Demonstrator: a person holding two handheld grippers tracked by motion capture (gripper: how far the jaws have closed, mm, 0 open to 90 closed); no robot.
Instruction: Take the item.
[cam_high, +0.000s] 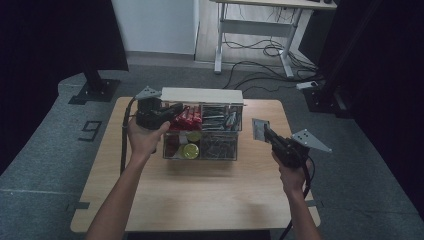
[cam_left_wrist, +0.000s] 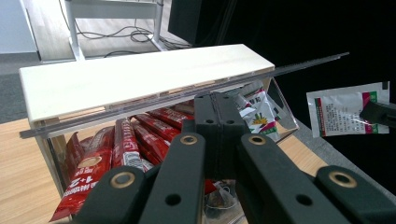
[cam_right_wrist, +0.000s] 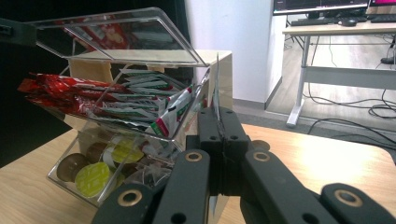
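Note:
A clear organiser box (cam_high: 202, 144) with a pale wooden top (cam_high: 202, 95) stands at the back middle of the wooden table (cam_high: 200, 185). It holds red stick packs (cam_high: 187, 116), white sachets (cam_right_wrist: 140, 100) and round capsules (cam_right_wrist: 92, 178). My left gripper (cam_high: 175, 109) is shut on the front edge of the box's clear lid (cam_left_wrist: 299, 66) and holds it raised. My right gripper (cam_high: 266, 131), to the right of the box, is shut on a white sachet (cam_high: 259, 129) with red and green print (cam_left_wrist: 348, 114). In the right gripper view that sachet (cam_right_wrist: 217, 88) is seen edge-on.
A white-legged desk (cam_high: 260, 30) with loose cables (cam_high: 260, 65) on the floor stands behind the table. A black stand base (cam_high: 95, 91) sits at the back left. Bare tabletop lies in front of the box, between the person's forearms.

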